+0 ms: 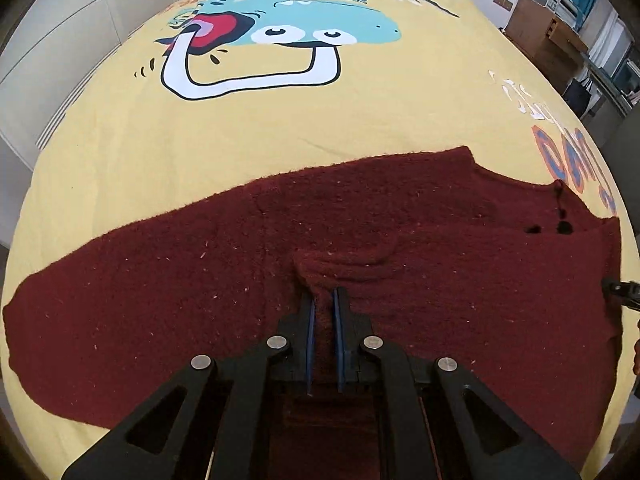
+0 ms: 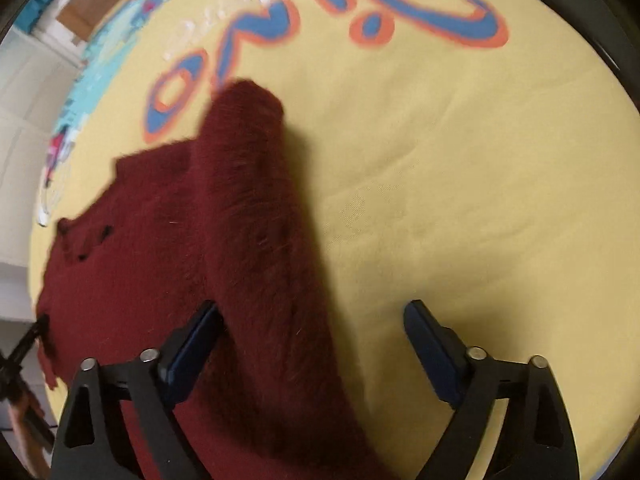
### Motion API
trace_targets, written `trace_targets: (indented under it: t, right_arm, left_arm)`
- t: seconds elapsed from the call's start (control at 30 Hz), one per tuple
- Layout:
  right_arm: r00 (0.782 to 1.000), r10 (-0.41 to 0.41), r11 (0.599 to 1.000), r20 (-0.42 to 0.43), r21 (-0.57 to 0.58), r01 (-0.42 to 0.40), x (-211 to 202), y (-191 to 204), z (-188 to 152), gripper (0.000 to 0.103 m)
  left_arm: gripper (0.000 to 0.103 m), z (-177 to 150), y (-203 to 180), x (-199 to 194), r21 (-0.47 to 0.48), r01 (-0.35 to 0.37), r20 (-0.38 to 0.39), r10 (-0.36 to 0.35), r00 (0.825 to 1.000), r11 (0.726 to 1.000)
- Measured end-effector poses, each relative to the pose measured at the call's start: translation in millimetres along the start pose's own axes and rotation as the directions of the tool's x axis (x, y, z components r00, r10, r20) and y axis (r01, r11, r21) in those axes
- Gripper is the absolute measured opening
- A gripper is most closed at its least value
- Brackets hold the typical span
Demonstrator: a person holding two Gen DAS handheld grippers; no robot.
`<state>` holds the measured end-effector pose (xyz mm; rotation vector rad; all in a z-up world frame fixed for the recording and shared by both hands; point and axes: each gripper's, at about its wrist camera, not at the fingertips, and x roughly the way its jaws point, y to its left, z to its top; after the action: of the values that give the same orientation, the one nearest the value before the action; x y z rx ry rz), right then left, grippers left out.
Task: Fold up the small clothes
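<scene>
A dark red knitted sweater lies flat across a yellow printed bedsheet. My left gripper is shut on a pinched-up fold of the knit near the sweater's near edge. In the right wrist view the sweater's body lies at the left and one sleeve runs away from me across the sheet. My right gripper stands open over that sleeve. Its left finger is at the sleeve's edge and its right finger is over bare sheet. The picture there is blurred.
A dinosaur print covers the far part of the sheet, and large blue and orange letters lie beyond the sleeve. White cupboard doors stand to the left of the bed, wooden furniture to the right.
</scene>
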<state>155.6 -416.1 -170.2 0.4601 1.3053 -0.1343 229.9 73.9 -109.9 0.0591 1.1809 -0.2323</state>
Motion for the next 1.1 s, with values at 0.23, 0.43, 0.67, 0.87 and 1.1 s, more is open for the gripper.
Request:
trace_targets:
  t: [0.23, 0.43, 0.67, 0.87, 1.1]
  right_arm:
    - [0.994, -0.004, 0.998, 0.107, -0.06, 0.01, -32.4, 17.5, -10.7, 0.018]
    - [0.995, -0.062, 0.996, 0.084, -0.053, 0.066, -13.8, 17.3, -14.3, 0.02]
    - [0.969, -0.14, 0.975, 0.203, -0.141, 0.171, -42.8, 41.0, -26.1, 0.081]
    - [0.943, -0.06, 0.956, 0.326, -0.252, 0.148, -70.6, 95.8, -46.7, 0.098]
    - [0.927, 0.043, 0.909, 0.373, -0.4, 0.119, -48.4, 167.0, -90.6, 0.103]
  left_arm:
    - [0.006, -3.0, -0.9, 4.4, 0.003, 0.022, 0.001, -0.022, 1.0, 1.0]
    - [0.006, -4.3, 3.3, 15.7, -0.019, 0.041, -0.011, -0.042, 0.999, 0.999]
    - [0.017, 1.3, 0.6, -8.2, -0.03, 0.088, 0.026, -0.087, 0.996, 0.996]
    - [0.097, -1.7, -41.3, -46.0, 0.06, 0.064, 0.15, -0.072, 0.986, 0.996]
    - [0.102, -28.4, -94.9, -33.3, 0.144, 0.056, 0.191, -0.084, 0.978, 0.988]
